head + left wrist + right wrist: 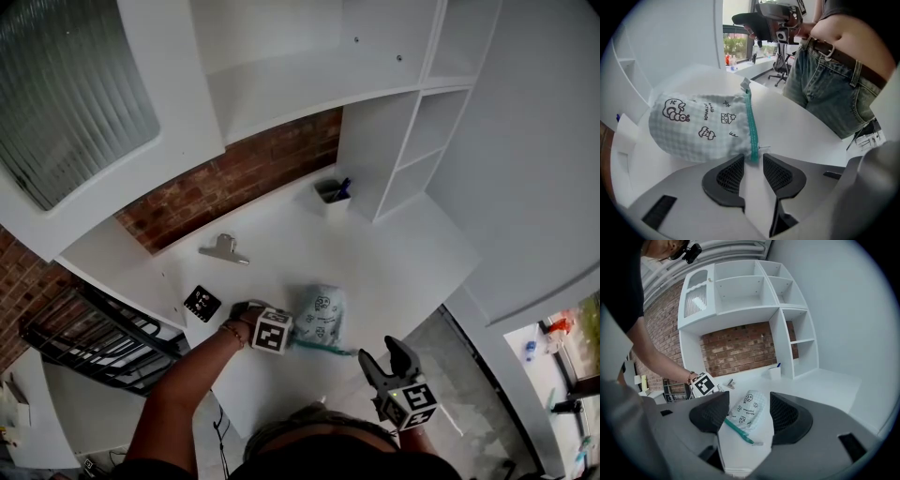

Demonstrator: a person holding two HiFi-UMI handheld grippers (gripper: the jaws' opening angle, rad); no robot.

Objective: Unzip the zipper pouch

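Note:
A pale checked zipper pouch (322, 314) with small black drawings lies on the white desk (394, 262). Its teal zipper (751, 129) runs along the near edge, with a small metal pull (765, 148) at the end. My left gripper (753, 161) points steeply down at that zipper end; its jaws stand a little apart and the teal end lies just at their tips, not pinched. In the head view the left gripper (292, 342) sits at the pouch's left side. My right gripper (384, 354) hovers open, short of the pouch (747, 408), with nothing between its fingers.
A metal binder clip (225, 249) and a black marker card (202, 302) lie on the desk to the left. A pen cup (333, 190) stands at the back by the white shelves (412, 141). A black wire rack (84, 333) stands off the desk's left edge.

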